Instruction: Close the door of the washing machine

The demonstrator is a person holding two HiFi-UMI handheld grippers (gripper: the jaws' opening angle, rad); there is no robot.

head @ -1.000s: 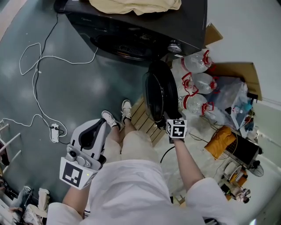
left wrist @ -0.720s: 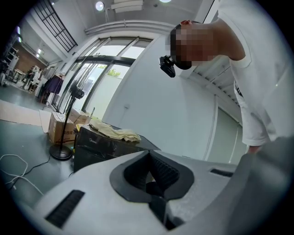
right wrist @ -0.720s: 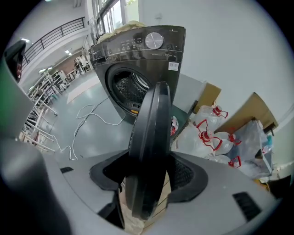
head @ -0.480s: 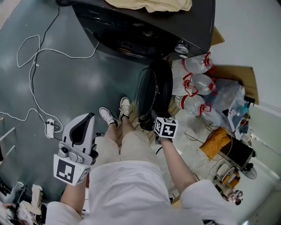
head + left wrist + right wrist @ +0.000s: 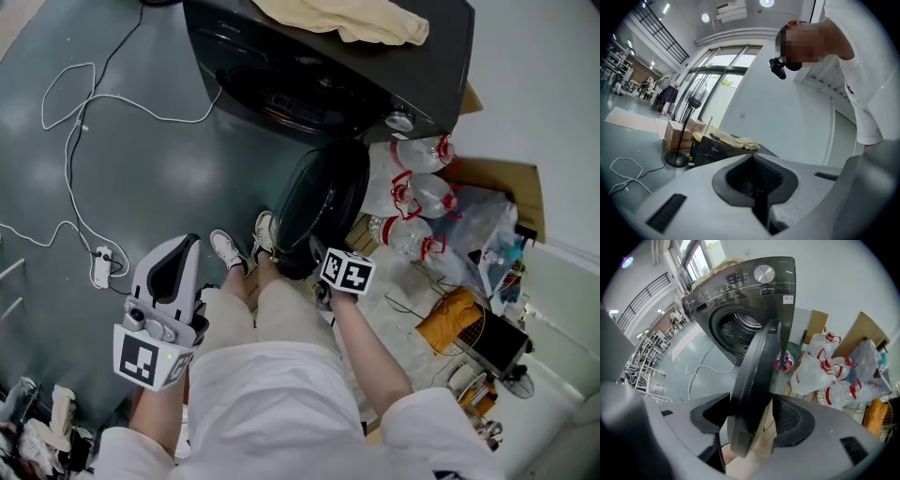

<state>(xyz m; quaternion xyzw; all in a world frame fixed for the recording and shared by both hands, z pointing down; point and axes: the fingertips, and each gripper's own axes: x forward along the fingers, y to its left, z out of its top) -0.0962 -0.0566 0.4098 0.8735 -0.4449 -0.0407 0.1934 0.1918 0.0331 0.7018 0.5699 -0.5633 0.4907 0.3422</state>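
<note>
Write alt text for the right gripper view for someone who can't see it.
The right gripper straddles the edge of the open door, its jaws having just been opening. Behind stands the dark washing machine, drum exposed, with water bottles at right.

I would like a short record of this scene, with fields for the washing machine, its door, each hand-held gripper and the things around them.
washing machine: dark front-loader, drum opening uncovered
door: round, dark, partly open, not yet shut
right hand-held gripper: jaws astride the door's edge; they have just been opening
left hand-held gripper: jaws together, empty, away from the machine
on top: beige cloth
beside the machine: water bottles with red tops
floor: white cable
</note>
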